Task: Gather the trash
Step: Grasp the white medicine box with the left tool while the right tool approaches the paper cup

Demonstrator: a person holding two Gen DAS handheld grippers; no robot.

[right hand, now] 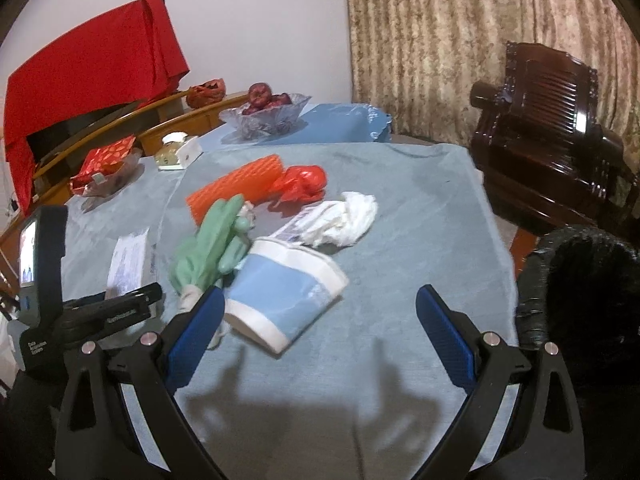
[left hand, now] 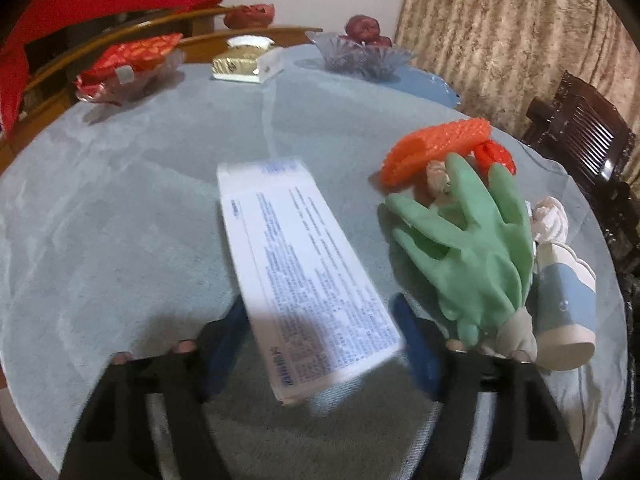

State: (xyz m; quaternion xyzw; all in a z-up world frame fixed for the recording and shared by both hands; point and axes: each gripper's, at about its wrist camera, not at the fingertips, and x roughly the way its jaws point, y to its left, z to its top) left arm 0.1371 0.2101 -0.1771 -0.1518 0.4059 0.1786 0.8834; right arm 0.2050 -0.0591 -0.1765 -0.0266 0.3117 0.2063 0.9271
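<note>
A folded white printed leaflet point(left hand: 304, 268) lies on the blue tablecloth between the spread fingers of my open left gripper point(left hand: 320, 344); it also shows in the right wrist view point(right hand: 128, 260). A green rubber glove point(left hand: 464, 236) lies to its right, beside a tipped blue-and-white paper cup point(left hand: 566, 300). In the right wrist view the cup point(right hand: 284, 300) lies just ahead of my open, empty right gripper point(right hand: 320, 336), near its left finger. The glove point(right hand: 212, 244), orange foam netting point(right hand: 236, 188), a red plastic bag point(right hand: 304, 184) and crumpled white tissue point(right hand: 344, 220) lie behind it.
A glass fruit bowl with apples point(right hand: 268, 116), a tissue box point(right hand: 176, 152) and a dish of red packets point(right hand: 108, 168) stand at the table's far side. A dark wooden chair point(right hand: 556, 136) stands right of the table. A black trash bag point(right hand: 584, 288) is at the right edge.
</note>
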